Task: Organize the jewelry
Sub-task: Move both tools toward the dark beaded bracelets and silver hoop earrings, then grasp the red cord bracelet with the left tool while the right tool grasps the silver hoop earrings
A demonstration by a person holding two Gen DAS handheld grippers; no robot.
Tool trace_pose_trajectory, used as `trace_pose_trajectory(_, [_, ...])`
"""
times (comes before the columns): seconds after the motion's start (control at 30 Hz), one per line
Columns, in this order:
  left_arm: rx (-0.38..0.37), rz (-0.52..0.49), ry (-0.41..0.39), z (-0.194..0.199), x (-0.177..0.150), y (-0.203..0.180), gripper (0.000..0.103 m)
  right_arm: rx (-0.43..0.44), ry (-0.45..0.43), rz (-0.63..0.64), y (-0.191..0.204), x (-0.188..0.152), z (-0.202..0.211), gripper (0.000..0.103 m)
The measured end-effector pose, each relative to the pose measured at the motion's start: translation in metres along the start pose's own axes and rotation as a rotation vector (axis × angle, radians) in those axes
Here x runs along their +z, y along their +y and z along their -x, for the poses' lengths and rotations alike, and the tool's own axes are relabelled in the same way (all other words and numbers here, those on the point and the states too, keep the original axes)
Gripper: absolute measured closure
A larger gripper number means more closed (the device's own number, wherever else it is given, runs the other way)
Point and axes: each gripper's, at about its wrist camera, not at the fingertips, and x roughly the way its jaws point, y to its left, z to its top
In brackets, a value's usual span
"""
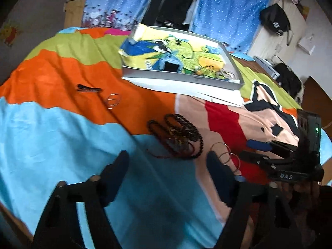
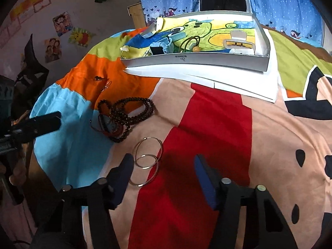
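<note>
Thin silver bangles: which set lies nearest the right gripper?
The silver bangles on peach fabric beside the right gripper's left finger; the other pair lies far off on orange.

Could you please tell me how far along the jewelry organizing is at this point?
Early. A watch and hair clip already lie in the tray. Neither gripper holds anything: the left gripper and right gripper are open. Bead necklaces, silver bangles and small rings remain on the bedspread.

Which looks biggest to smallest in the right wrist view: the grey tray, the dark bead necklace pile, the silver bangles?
1. Grey tray, clearly the largest.
2. Dark bead necklace pile.
3. Silver bangles, though they lie nearer the camera, so the gap to the beads is unsure.
</note>
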Motion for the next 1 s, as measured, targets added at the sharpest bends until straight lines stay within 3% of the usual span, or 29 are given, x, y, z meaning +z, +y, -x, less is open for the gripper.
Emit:
trace_pose_trajectory(0.17, [-0.035, -0.018, 0.022, -0.024, 0.008, -0.006, 0.066, 0.009, 0.005, 0.003, 0.001, 0.001, -0.007, 0.058])
trace_pose_trajectory(0.43, [-0.025, 0.040, 0.095, -0.058, 0.010, 0.005, 0.071, 0.016, 0.027, 0.019, 0.006, 0.000, -0.021, 0.066])
trace_pose_trajectory(0.63, [-0.006, 0.086, 0.112, -0.065, 0.009, 0.015, 0.089, 0.016, 0.024, 0.003, 0.003, 0.003, -0.025, 0.071])
trace_pose_trajectory(0.83, [-0.016, 0.119, 0.108, -0.063, 0.011, 0.021, 0.099, 0.030, 0.020, -0.008, 0.003, 0.004, -0.030, 0.072])
trace_pose_trajectory(1.0, [-0.010, 0.114, 0.087, -0.059, 0.012, 0.018, 0.102, 0.011, 0.036, 0.034, 0.011, 0.003, -0.036, 0.093])
